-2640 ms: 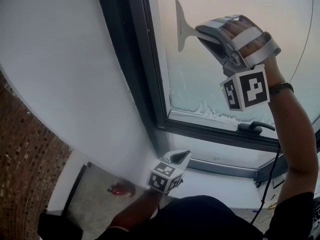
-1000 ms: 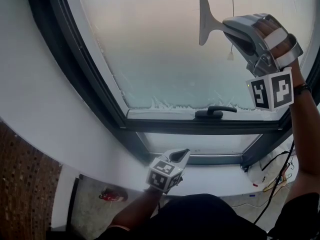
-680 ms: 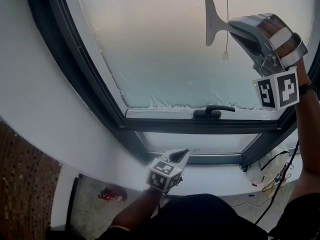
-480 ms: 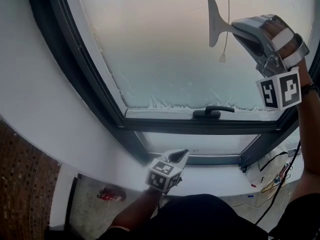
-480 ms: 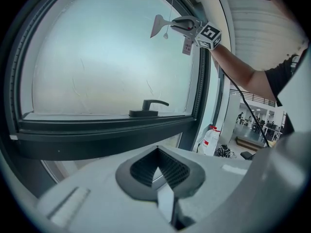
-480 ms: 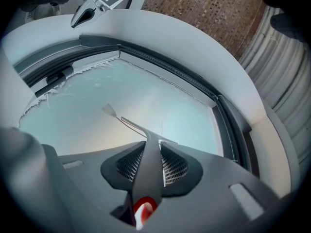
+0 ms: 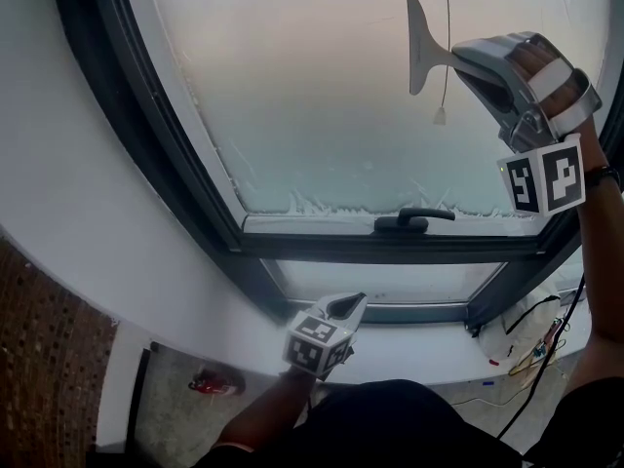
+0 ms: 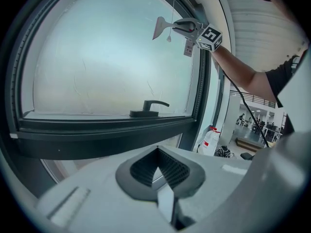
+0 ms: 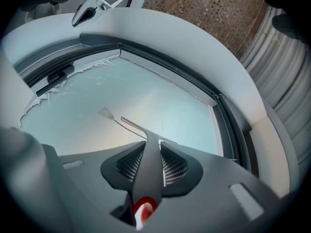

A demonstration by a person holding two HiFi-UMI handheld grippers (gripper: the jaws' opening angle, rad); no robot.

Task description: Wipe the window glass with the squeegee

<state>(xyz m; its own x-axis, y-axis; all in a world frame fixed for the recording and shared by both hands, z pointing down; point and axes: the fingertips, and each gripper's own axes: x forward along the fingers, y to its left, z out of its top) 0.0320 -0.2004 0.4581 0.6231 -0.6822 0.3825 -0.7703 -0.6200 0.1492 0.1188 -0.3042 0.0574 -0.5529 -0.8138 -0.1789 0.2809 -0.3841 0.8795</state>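
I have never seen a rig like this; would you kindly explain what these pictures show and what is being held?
There is no robot here: a person holds a two-jaw gripper in each hand. The head view comes from a camera on the person's head, looking down; the other two come from cameras riding on each gripper, looking along its jaws. The right gripper is clamped on the handle of a squeegee, its blade raised at the hazy window glass. The left gripper is shut and empty, low by the white sill. A dark window handle sits on the bottom frame.
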